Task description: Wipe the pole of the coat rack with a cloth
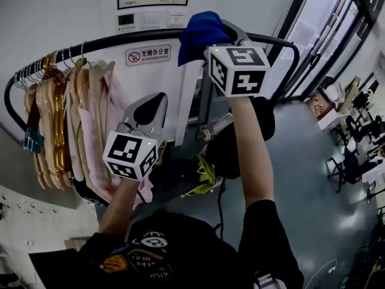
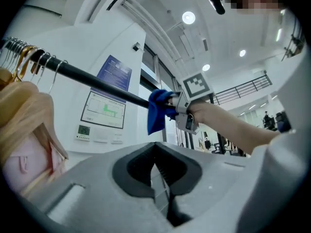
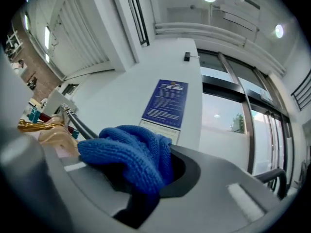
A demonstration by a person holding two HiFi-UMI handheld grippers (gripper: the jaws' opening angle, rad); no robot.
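From the head, the right gripper point(image 1: 224, 38) is raised at the far end of an outstretched arm and presses a bunched blue cloth point(image 1: 201, 34) onto the round black pole point(image 1: 114, 41), right of the middle of its curved span. The left gripper point(image 1: 147, 110) hangs lower and nearer, left of it, apart from the pole. Wooden hangers point(image 1: 51, 101) with pale pink clothes point(image 1: 99, 119) crowd the pole's left end. In the left gripper view, the left gripper point(image 2: 156, 157) has its 2 grey jaws pressed together with nothing between them; beyond, the cloth point(image 2: 158, 111) droops over the slim, glossy pole point(image 2: 97, 81), with the right gripper point(image 2: 181, 108) just right of it. In the right gripper view, the right gripper point(image 3: 146, 188) is clamped on the cloth point(image 3: 131, 154), a thick, nubbly, looped fabric folded into soft ridges, and the pole point(image 3: 80, 125) runs off left behind it.
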